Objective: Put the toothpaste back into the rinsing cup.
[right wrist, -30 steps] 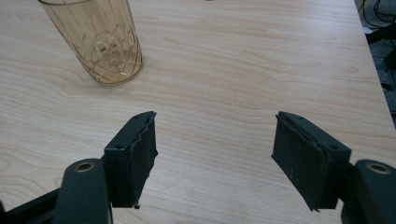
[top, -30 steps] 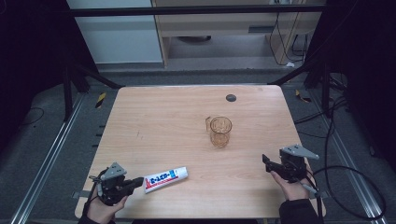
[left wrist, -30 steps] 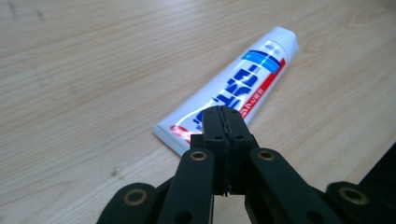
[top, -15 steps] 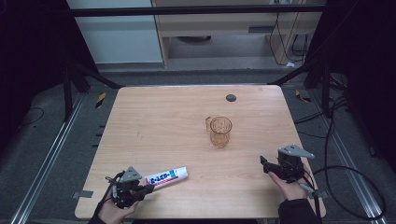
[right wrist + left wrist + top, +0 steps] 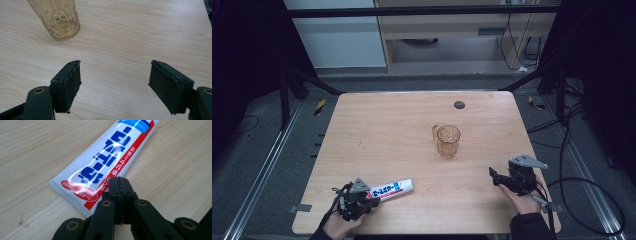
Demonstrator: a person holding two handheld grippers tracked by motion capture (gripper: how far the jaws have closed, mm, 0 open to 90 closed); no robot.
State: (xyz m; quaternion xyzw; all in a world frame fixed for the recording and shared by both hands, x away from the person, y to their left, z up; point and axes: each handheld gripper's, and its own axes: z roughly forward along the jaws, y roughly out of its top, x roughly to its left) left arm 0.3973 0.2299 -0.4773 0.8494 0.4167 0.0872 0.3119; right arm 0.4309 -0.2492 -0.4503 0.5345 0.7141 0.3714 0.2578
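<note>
The soft white plastic toothpaste tube [image 5: 105,161] looks light and squashy; best pinched at its flat crimped end, just beside the left gripper [image 5: 119,180], whose jaws are together, empty. The right gripper [image 5: 115,82] is spread apart.

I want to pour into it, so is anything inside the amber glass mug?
Looking down into the amber glass mug from the high view, nothing shows inside; the wooden table tints through it. The right gripper view shows its base, also seemingly empty. A clear liquid couldn't be ruled out.
</note>
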